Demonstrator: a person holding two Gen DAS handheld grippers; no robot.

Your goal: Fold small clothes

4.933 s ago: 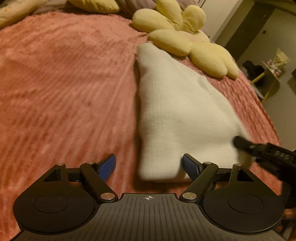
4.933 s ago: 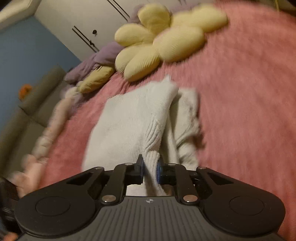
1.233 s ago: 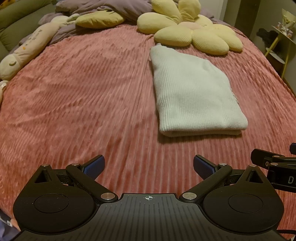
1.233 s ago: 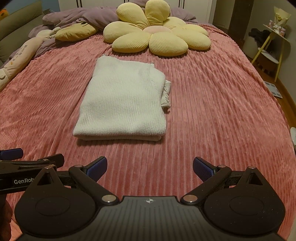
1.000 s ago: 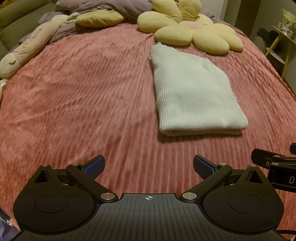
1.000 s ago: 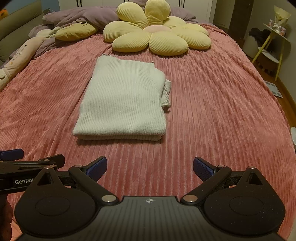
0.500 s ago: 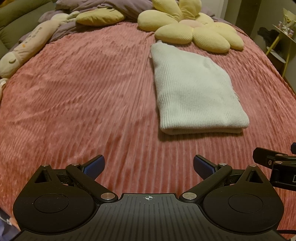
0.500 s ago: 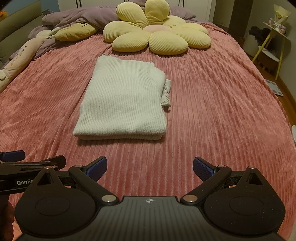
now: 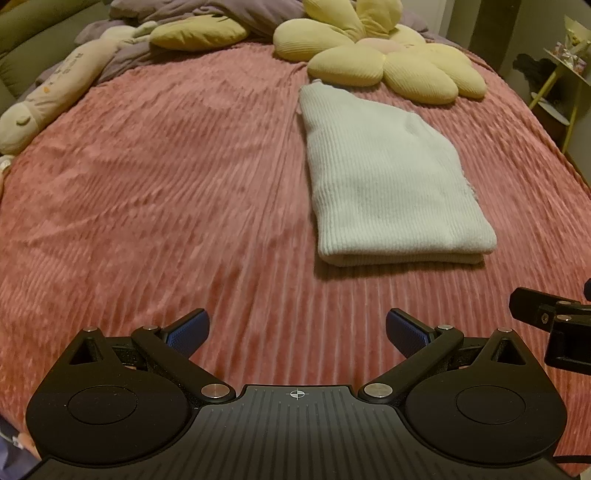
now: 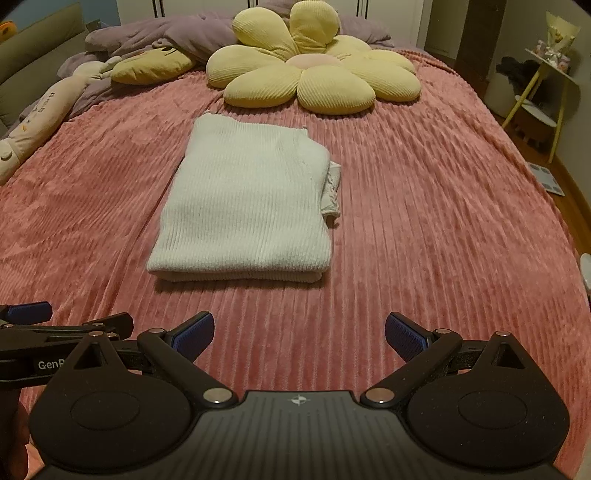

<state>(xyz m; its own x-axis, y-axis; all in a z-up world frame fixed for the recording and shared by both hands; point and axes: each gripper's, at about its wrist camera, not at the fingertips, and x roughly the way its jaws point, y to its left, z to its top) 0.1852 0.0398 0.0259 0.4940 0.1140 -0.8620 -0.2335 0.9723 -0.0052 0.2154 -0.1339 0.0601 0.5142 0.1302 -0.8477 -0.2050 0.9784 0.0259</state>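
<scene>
A white ribbed knit garment [image 9: 388, 184] lies folded into a flat rectangle on the pink ribbed bedspread [image 9: 166, 166]. It also shows in the right wrist view [image 10: 247, 206], with a bit of cloth sticking out at its right edge. My left gripper [image 9: 295, 332] is open and empty, held back from the garment near the bed's front. My right gripper [image 10: 299, 332] is open and empty, also short of the garment. Each gripper shows at the edge of the other's view.
A yellow flower-shaped cushion [image 10: 314, 74] lies just behind the garment. A yellow pillow [image 10: 151, 68], a long plush toy [image 10: 40, 114] and a purple duvet [image 10: 147, 33] sit at the back left. A yellow-legged side table [image 10: 546, 85] stands right of the bed.
Earlier my right gripper was shut on the garment's edge while folding it. Now both grippers are open and pulled back; over the last second almost nothing moves.
</scene>
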